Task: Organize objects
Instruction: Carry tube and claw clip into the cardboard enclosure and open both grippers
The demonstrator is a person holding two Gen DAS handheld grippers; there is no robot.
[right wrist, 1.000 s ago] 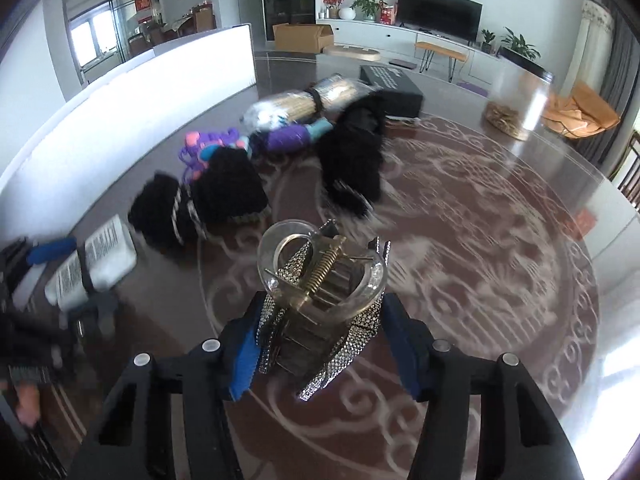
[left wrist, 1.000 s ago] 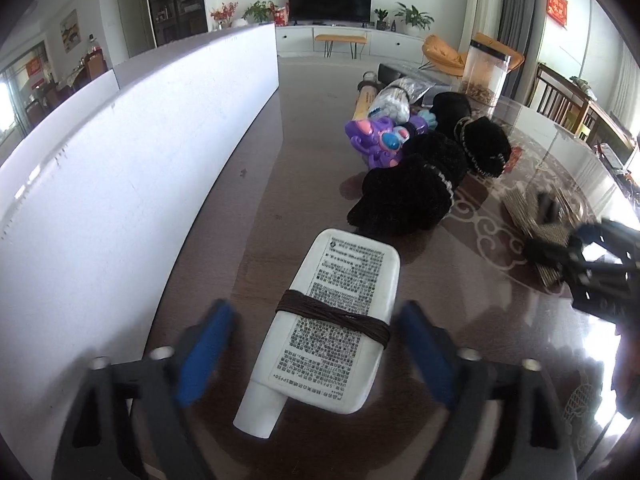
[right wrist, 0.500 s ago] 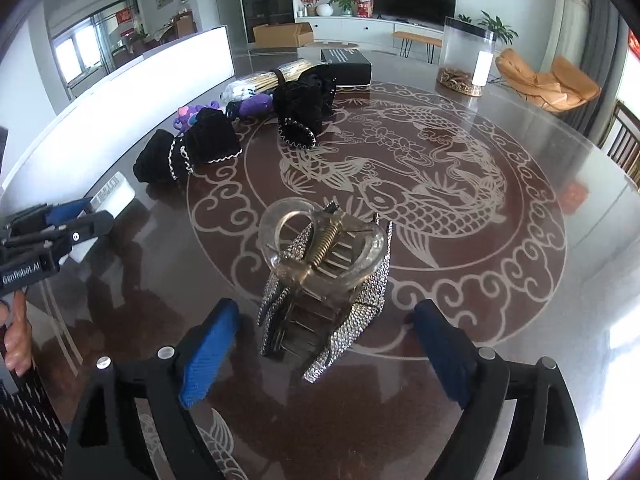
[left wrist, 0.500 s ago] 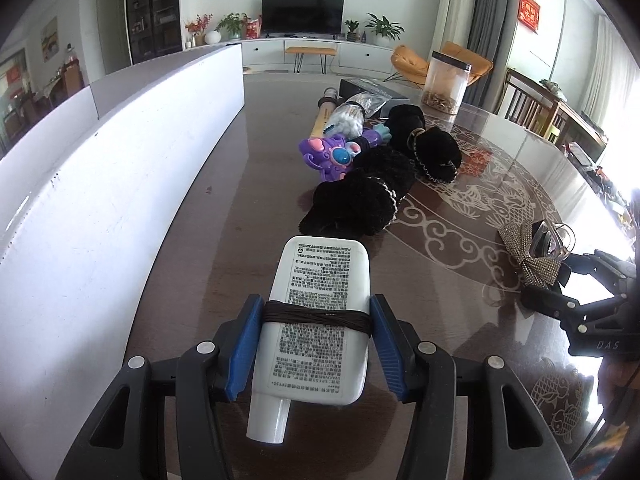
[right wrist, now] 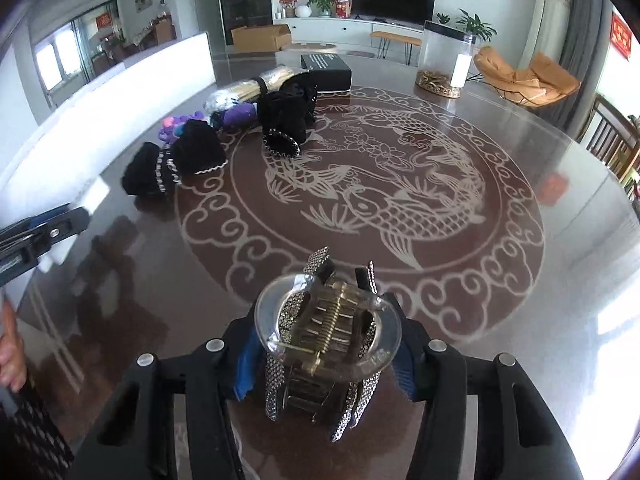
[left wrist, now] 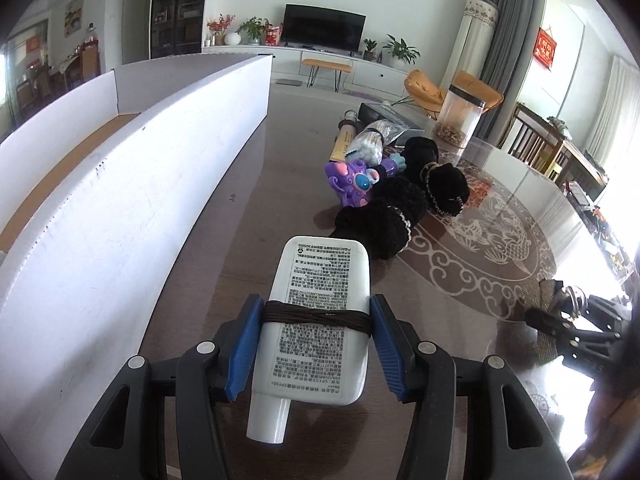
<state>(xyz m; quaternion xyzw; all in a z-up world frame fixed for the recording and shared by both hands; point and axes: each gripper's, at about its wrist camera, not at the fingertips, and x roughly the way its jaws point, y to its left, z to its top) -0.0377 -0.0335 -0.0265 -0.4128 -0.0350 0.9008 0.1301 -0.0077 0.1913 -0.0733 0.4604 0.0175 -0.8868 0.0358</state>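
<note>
— Which way is that white tube (left wrist: 316, 320) lying?

— Lengthwise between the blue pads (left wrist: 244, 344) of the left tool (left wrist: 314, 344), cap end toward the handle, flat crimped end pointing away toward the black pouches (left wrist: 384, 216). The pads press on both its sides, right at the dark hair tie (left wrist: 316, 316) wrapped round its middle. It sits close beside the white box wall (left wrist: 132, 200), above the table (left wrist: 256, 200).

— And the other hand?

— The right tool (right wrist: 326, 356) has the rhinestone hair claw (right wrist: 328, 344) between its pads, jaws closing, pads against its sides. The spring hinge runs away from the handle, teeth pointing down at the table.

— Anything you can't make out?

— The claw's clear loop covers both blue pads almost entirely. Whether the claw's teeth touch the table, I can't tell. The tube's print is too small to read, and its front face is turned down.
</note>
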